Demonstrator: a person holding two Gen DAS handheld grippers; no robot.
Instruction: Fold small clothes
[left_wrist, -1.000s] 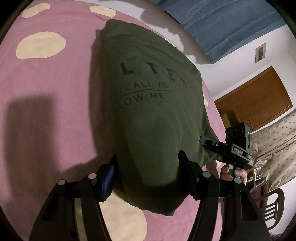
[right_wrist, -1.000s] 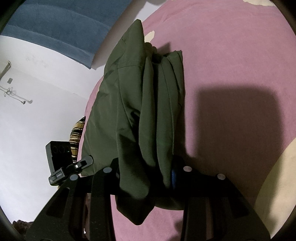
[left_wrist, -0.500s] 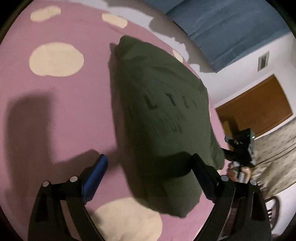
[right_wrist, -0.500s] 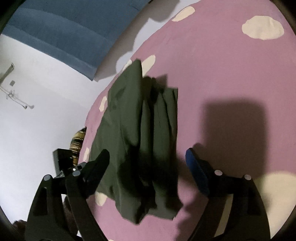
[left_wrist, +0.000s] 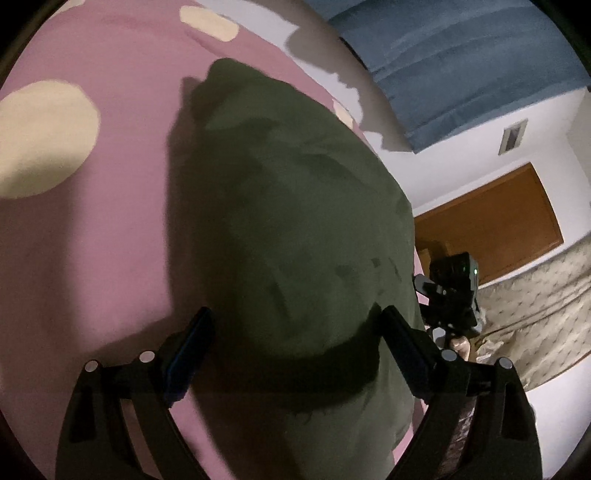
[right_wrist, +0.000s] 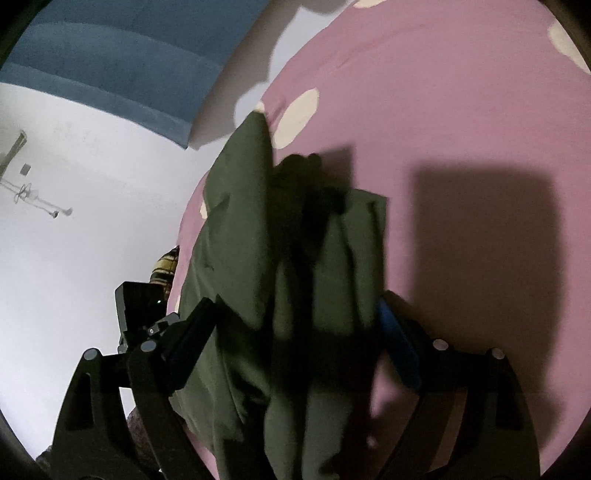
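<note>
A dark green shirt (left_wrist: 295, 221), folded into a long bundle, lies on the pink bedspread (left_wrist: 110, 240) with cream dots. My left gripper (left_wrist: 295, 314) is open, one finger on each side of the shirt's near end, pads clear of the cloth. In the right wrist view the shirt (right_wrist: 240, 221) shows several stacked folds. My right gripper (right_wrist: 295, 302) straddles its near end; its jaws are opening and do not press the cloth. Each gripper shows in the other's view: the right gripper (left_wrist: 454, 291) and the left gripper (right_wrist: 136, 310).
A blue curtain (left_wrist: 461, 62) hangs on the white wall behind the bed. A wooden door (left_wrist: 491, 229) and beige patterned bedding (left_wrist: 535, 325) lie off the bed's right side. A striped cloth (right_wrist: 164, 266) shows past the bed's left edge.
Both grippers were shut on the shirt's near edge and have let go and spread wide. The shirt has dropped flat on the bedspread, and both cameras have moved in over it.
</note>
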